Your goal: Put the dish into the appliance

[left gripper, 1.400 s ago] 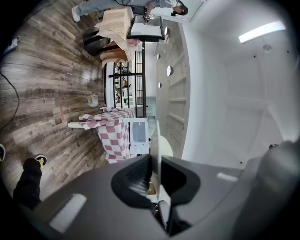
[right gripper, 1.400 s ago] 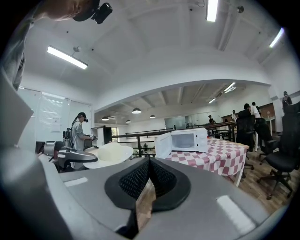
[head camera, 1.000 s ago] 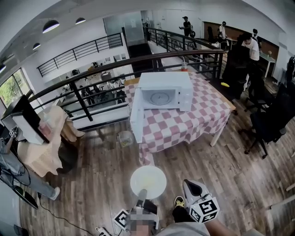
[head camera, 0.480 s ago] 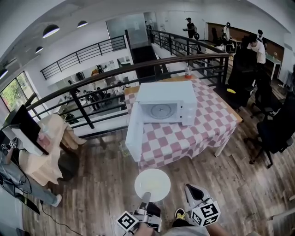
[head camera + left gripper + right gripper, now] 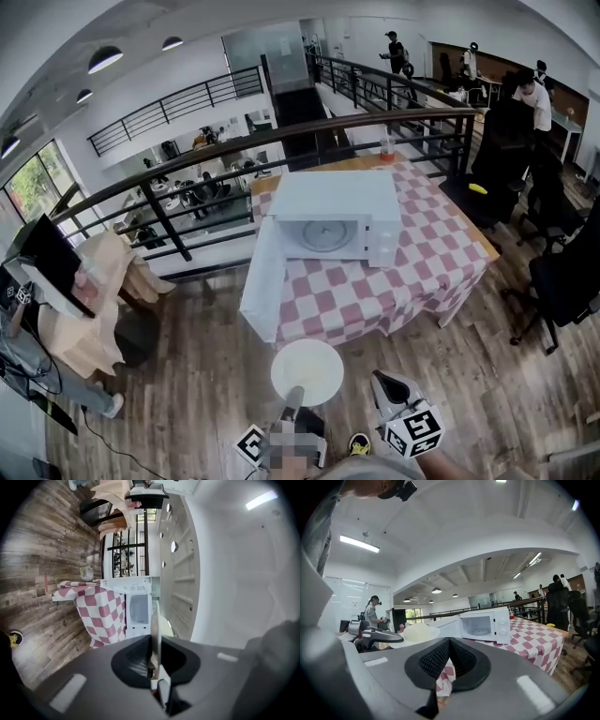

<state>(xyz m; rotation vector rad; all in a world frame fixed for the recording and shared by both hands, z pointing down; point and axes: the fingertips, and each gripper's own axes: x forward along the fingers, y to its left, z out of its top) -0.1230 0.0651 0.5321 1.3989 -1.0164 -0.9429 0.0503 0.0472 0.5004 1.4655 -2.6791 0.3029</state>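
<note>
A white plate [image 5: 307, 372] hangs level over the wooden floor, its near rim gripped by my left gripper [image 5: 293, 395]. In the left gripper view the plate [image 5: 154, 630] shows edge-on between the shut jaws of the left gripper [image 5: 153, 641]. Ahead stands a white microwave [image 5: 333, 220] on a red-and-white checked table [image 5: 403, 281], its door [image 5: 261, 286] swung open to the left and its glass turntable visible. My right gripper [image 5: 382, 380] is just right of the plate. The right gripper [image 5: 449, 641] is shut and empty. The plate [image 5: 417, 632] appears at its left.
A black railing [image 5: 187, 178] runs behind the table. Black office chairs [image 5: 562, 272] stand at the right. A cloth-draped stand [image 5: 89, 300] sits at the left. A bottle [image 5: 387, 145] is on the table's far edge. People stand far back.
Both grippers and the plate have been carried forward towards the table. The microwave and its open door now look nearer and larger.
</note>
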